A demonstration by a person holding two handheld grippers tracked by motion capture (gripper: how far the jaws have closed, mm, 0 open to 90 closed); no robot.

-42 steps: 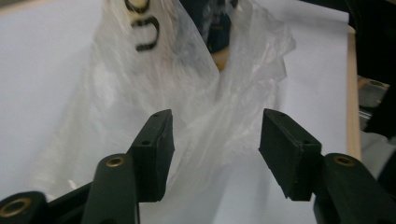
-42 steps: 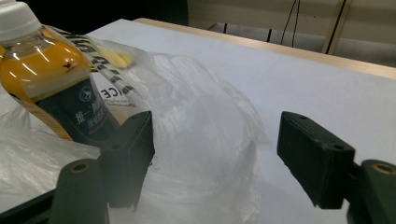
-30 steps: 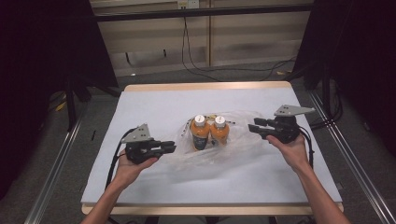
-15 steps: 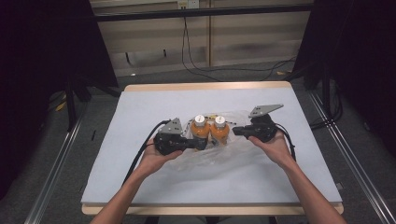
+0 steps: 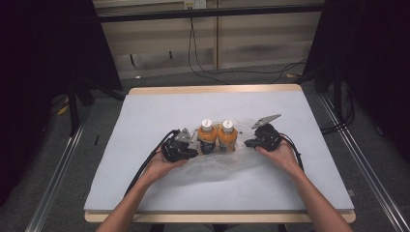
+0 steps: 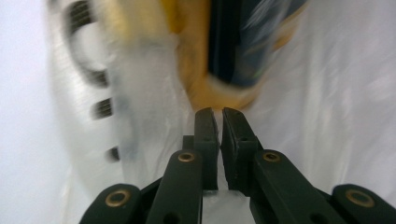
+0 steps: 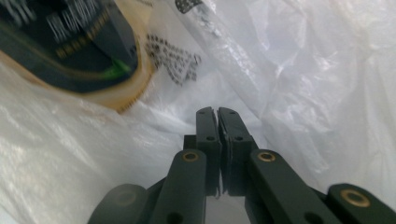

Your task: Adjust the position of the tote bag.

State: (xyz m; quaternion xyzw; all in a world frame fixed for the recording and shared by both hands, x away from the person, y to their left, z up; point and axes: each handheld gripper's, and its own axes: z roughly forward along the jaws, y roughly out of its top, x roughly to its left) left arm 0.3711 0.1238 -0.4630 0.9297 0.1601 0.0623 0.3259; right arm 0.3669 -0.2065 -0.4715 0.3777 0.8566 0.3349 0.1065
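Note:
Two orange bottles, the left bottle (image 5: 207, 138) and the right bottle (image 5: 227, 137), stand upright with white caps at the table's middle, on a crumpled clear plastic bag (image 5: 217, 163). My left gripper (image 5: 194, 152) is close against the left bottle's side. Its jaws are pressed together on bag film (image 6: 327, 93), with the blurred orange bottle (image 6: 201, 70) just ahead of my left gripper (image 6: 219, 114). My right gripper (image 5: 247, 143) sits beside the right bottle. In its own view my right gripper (image 7: 217, 114) is shut, with bag plastic (image 7: 327, 70) around it and the bottle's dark label (image 7: 70, 42) at the upper left.
The pale sheet covering the table (image 5: 145, 111) is bare around the bag. A wooden rim (image 5: 217, 89) marks the far edge. Black cables (image 5: 145, 166) trail from the left gripper toward the front. Metal rails (image 5: 367, 169) run along both sides of the table.
Both grippers have moved inward from the bag's outer sides to the bottles. The bag's spread has drawn in with them, and the left gripper view is blurred by motion.

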